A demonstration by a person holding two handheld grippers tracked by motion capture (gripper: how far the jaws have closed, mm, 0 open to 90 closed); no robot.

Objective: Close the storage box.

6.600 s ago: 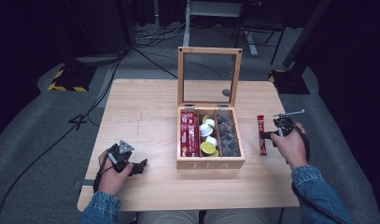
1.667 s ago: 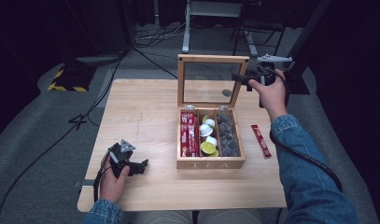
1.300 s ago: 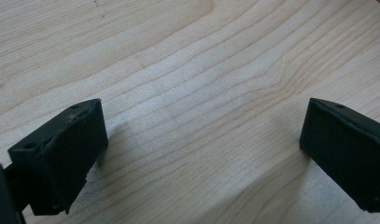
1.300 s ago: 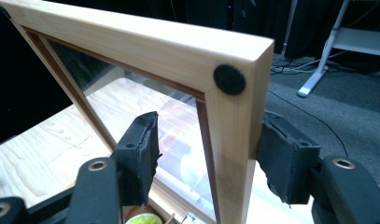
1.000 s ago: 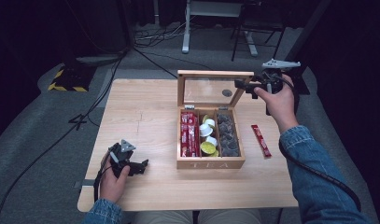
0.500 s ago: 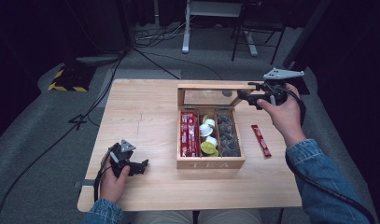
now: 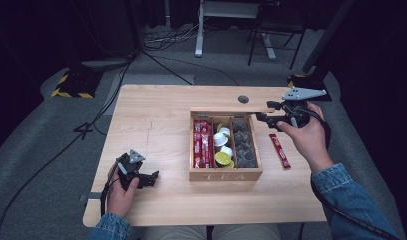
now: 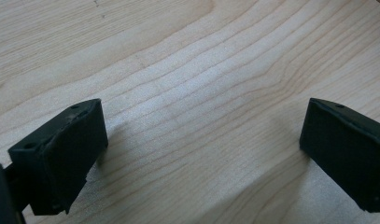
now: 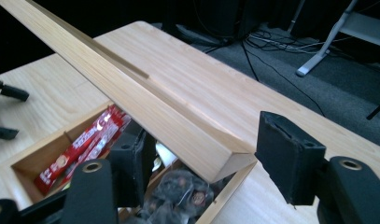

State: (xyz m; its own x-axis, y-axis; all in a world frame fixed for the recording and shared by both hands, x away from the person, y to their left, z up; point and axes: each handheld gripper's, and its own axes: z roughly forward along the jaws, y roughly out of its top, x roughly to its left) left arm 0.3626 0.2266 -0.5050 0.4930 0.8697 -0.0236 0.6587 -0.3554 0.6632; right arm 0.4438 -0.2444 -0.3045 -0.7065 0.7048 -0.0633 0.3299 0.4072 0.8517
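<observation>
Tea box (image 7: 225, 174), centre-right of table (image 7: 156, 125): right gripper (image 9: 202, 154) w/ jaws spread either side of lid (image 9: 131, 98) corner, not clamping, is lowering it; lid risking slipping & slamming; left gripper (image 7: 141, 176) lying open, idle, near-left.

The lid (image 9: 131, 93) runs off the frame's top left, beyond the jaws. Below it, between the jaws, the dark packets (image 9: 178, 196) are partly hidden and blurred.
</observation>
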